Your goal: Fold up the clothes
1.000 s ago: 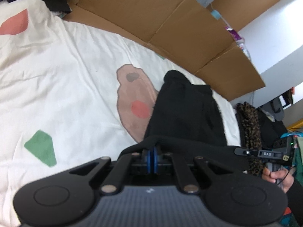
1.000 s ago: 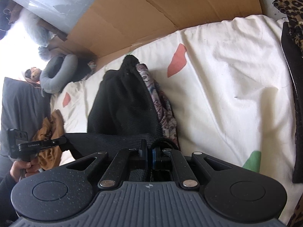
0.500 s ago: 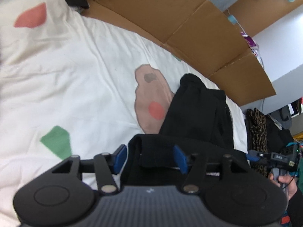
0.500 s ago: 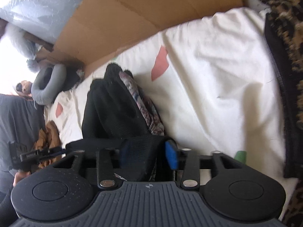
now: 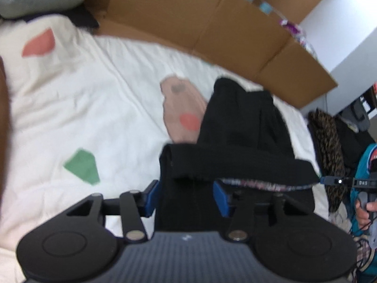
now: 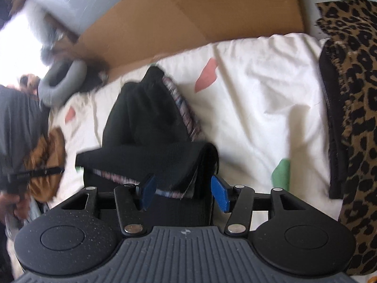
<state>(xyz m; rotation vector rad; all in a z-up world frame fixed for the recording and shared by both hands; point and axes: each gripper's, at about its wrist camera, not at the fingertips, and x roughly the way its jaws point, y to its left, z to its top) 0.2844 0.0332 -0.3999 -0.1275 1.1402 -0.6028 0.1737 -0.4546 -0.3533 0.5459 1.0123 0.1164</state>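
Black garment, both grippers tilted down, parted

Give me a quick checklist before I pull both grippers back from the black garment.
1. Left gripper released: ok, its jaws have just been moving and now stand apart, with cloth between them.
2. Right gripper released: ok, jaws have just opened.
3. Black garment folded over: ok, near edge doubled back.
4. Cloth clear of pads: cannot tell, fold lies between both pairs.
5. Bedsheet beside it free: ok.
6. Leopard-print clothes apart from fold: ok.
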